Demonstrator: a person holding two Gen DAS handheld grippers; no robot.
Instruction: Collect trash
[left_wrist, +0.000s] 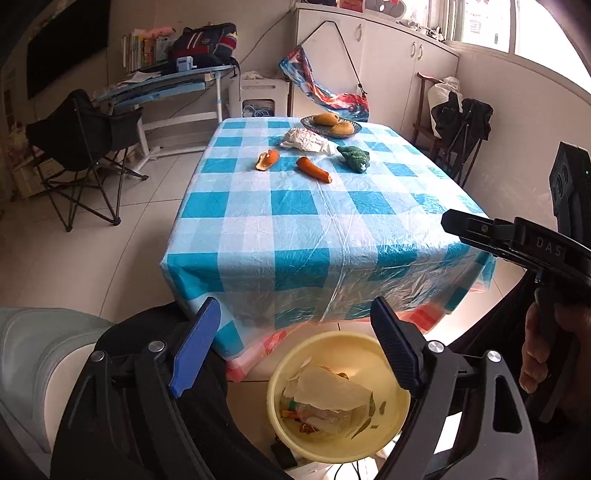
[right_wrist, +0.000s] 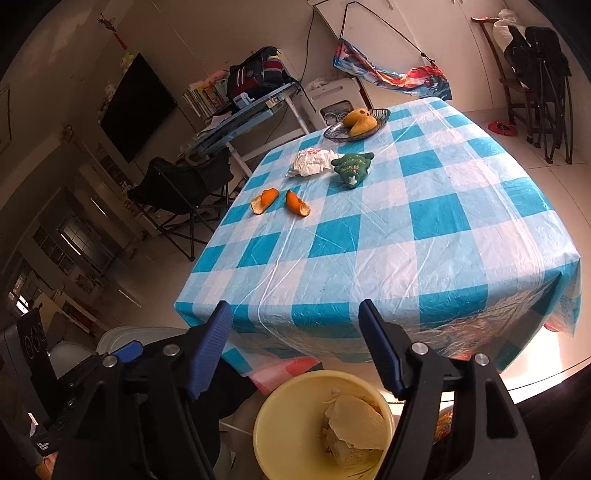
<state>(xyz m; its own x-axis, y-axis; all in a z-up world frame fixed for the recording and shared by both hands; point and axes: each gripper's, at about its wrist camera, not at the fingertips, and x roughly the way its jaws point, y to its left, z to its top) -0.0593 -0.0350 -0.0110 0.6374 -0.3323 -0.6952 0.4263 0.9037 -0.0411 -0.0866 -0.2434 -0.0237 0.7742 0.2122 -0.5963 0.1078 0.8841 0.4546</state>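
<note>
Jaws on both the left gripper (left_wrist: 295, 347) and right gripper (right_wrist: 295, 347) gape empty over the yellow bin (left_wrist: 400, 397); reaching for the far orange peels (right_wrist: 263, 200) could snag that slippery counter (right_wrist: 424, 258) cloth.

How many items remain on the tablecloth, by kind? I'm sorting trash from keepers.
Orange peel pieces: 2
Crumpled white paper: 1
Green plush toy: 1
Fruit dish: 1
Total: 5
</note>
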